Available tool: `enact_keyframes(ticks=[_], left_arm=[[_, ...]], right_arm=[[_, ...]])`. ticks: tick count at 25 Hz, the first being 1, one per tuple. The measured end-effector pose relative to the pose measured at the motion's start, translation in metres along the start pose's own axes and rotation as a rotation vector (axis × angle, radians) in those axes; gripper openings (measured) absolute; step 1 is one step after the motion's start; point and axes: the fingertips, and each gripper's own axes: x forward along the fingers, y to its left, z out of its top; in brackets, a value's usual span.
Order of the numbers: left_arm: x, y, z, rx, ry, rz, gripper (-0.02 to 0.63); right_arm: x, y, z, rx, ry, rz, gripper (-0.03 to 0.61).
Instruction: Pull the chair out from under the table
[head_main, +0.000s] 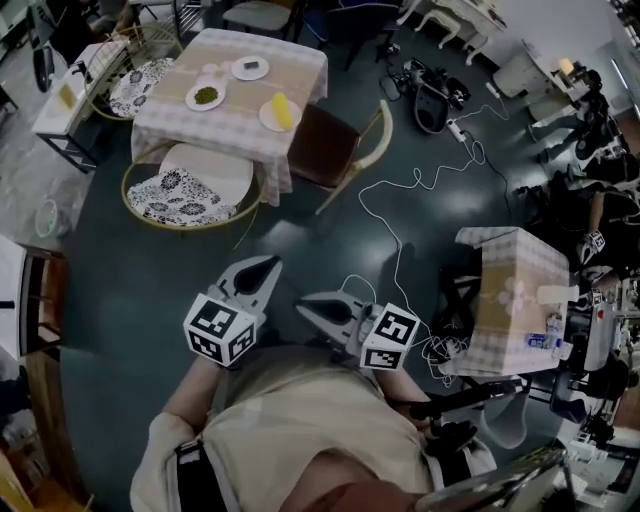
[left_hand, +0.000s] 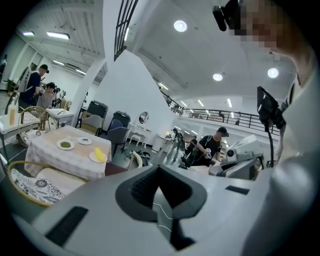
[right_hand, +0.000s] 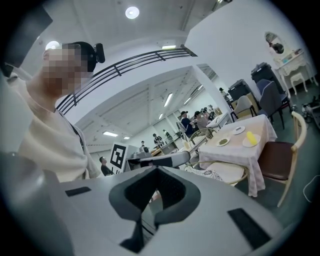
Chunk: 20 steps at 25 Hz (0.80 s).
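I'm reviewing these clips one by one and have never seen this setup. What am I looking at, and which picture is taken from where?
There is no robot here: a person holds a two-jaw gripper in each hand. The head view comes from a camera on the person's head, looking steeply down. In it the left gripper and right gripper show close to the body, each carrying a marker cube. The other two pictures come from cameras riding on the grippers, looking along their jaws. Both pairs of jaws are together and hold nothing. Ahead stands a table with three plates on it. A wicker chair sits partly under its near side, and a brown chair stands at another side. Neither chair is touched yet.
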Motion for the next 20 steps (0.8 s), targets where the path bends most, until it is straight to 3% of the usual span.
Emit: enact_keyframes(ticks=[4,15,20], left_arm=[[-0.003,0.001,-0.001,-0.002,0.009,-0.035,0.008],[0.015,0.019,0.005,0.029,0.053,0.055,0.008],[0.056,-0.003,0.015,0.073,0.059,0.032,0.008]], right_arm=[[0.011,-0.001,-0.001,0.001,0.027,0.004,0.006],[0.012,-0.032,0.015,0.041,-0.036,0.017,0.007],[-0.019,-0.05,0.029,0.002,-0.067,0.013,0.006]])
